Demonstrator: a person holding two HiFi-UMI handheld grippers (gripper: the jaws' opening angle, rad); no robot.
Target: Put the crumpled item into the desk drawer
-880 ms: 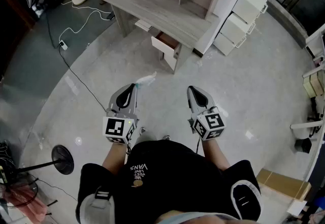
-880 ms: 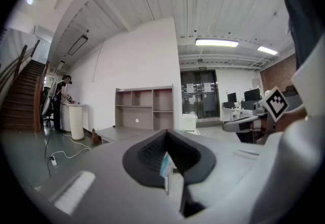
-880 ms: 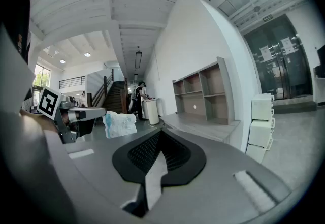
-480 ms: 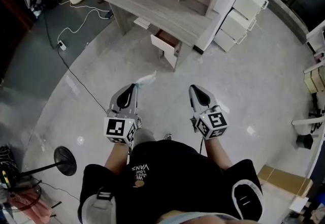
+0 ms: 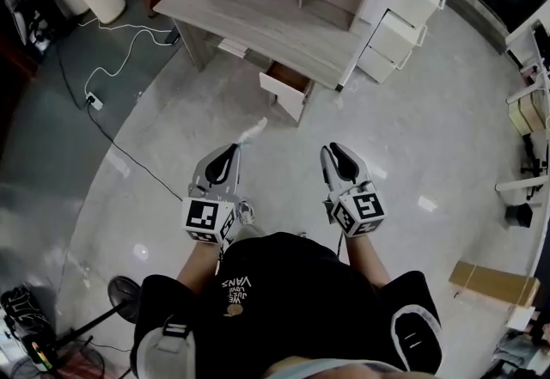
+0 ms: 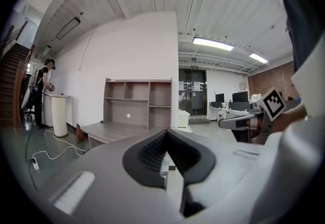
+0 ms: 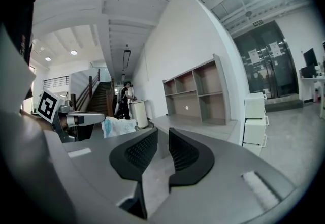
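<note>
Crumpled item, clamped in the left gripper, points its long axis toward the frame's upper right. Right gripper shows a narrow gap, empty.

The head view looks steeply down from above the person onto the left tongs, the right tongs and the floor, with the counter well ahead. Each tongs view rides close behind its own jaws, facing roughly level toward that same counter and its shelves.

Matt pale wood-grain desk, glossy polished grey floor, crinkled white-blue papery crumpled item.
</note>
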